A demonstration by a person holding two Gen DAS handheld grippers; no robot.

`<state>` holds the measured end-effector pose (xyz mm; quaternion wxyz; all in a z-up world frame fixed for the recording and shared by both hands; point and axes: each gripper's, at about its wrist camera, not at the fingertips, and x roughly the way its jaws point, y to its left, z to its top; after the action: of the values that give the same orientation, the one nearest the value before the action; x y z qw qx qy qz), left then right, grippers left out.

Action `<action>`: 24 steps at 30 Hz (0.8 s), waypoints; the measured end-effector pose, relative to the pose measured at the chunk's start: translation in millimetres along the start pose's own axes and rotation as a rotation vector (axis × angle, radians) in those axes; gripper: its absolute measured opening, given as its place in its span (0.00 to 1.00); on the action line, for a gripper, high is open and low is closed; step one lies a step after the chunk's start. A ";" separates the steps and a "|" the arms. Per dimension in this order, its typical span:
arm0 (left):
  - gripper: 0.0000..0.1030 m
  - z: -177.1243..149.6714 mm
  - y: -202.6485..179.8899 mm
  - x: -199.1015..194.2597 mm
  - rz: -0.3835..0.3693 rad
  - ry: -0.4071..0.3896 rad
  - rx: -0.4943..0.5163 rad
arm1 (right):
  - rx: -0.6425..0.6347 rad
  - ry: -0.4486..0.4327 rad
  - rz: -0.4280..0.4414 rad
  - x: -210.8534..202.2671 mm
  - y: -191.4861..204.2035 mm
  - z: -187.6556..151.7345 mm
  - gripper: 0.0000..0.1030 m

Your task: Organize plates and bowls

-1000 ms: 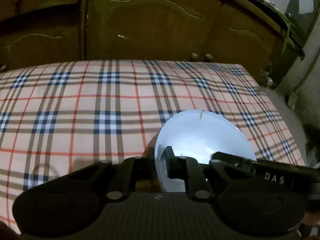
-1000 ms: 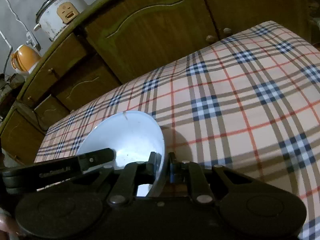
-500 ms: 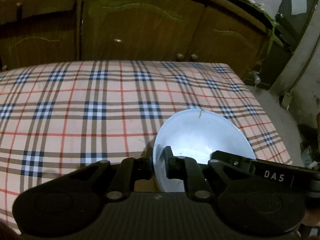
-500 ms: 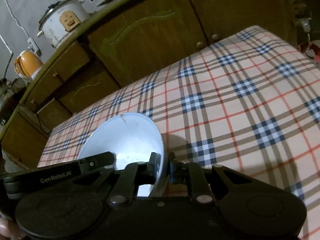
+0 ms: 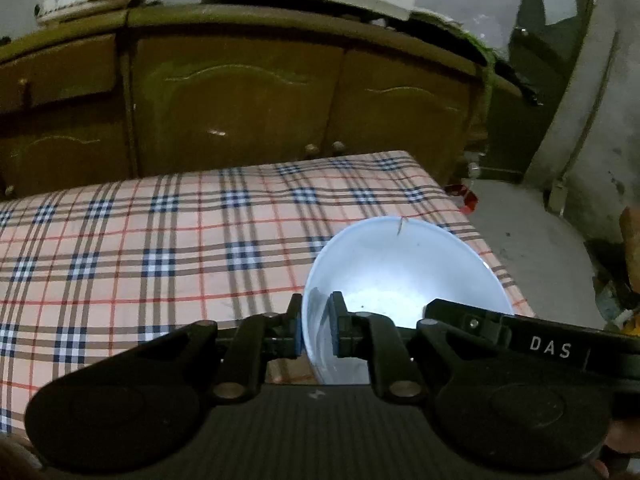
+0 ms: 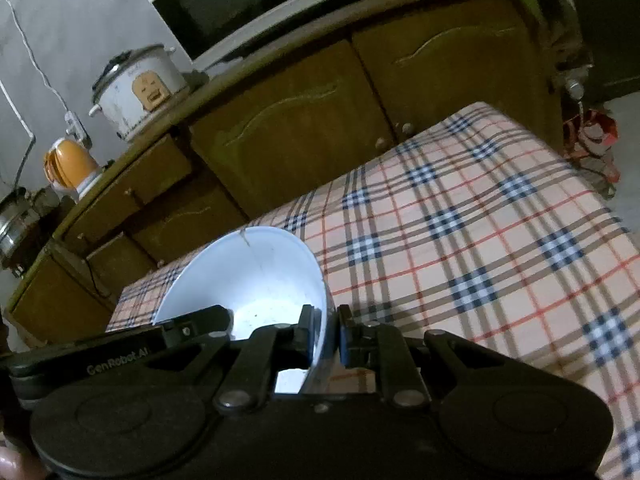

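Observation:
One white bowl (image 5: 400,272) hangs in the air above the plaid-covered table (image 5: 160,248), gripped from both sides. My left gripper (image 5: 316,330) is shut on the bowl's left rim, one pad outside the wall and one inside. In the right wrist view the same white bowl (image 6: 256,276) shows a thin crack at its far rim, and my right gripper (image 6: 326,334) is shut on its right rim. Each view shows the other gripper's black body along the bowl's opposite edge. The bowl's inside looks empty apart from small specks.
Brown wooden cabinets (image 5: 240,100) run behind the table. On their top stand a white rice cooker (image 6: 138,88), a microwave (image 6: 240,4) and an orange kettle (image 6: 72,164). Bare floor (image 5: 520,248) with clutter lies past the table's right end.
Both grippers have risen and pulled back with the bowl held between them. The table now looks lower and farther, and the countertop appliances have come into view.

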<state>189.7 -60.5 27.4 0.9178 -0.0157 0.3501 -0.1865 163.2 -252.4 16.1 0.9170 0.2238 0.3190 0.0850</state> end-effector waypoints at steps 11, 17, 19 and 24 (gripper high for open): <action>0.14 -8.6 -32.5 -33.4 -0.003 -0.043 0.057 | 0.008 -0.055 -0.006 -54.6 -0.7 -6.6 0.16; 0.14 -13.7 -42.7 -46.7 -0.003 -0.058 0.065 | 0.003 -0.076 -0.009 -75.6 1.4 -11.5 0.16; 0.14 -16.2 -45.9 -50.9 -0.001 -0.062 0.071 | 0.001 -0.082 -0.010 -81.1 2.1 -13.6 0.16; 0.14 -20.8 -50.2 -59.2 0.002 -0.068 0.080 | 0.006 -0.091 -0.009 -92.4 2.9 -20.3 0.16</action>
<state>119.0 -84.2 57.4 0.9293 0.0148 0.3108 -0.1989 78.2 -270.2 53.8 0.9303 0.2286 0.2784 0.0697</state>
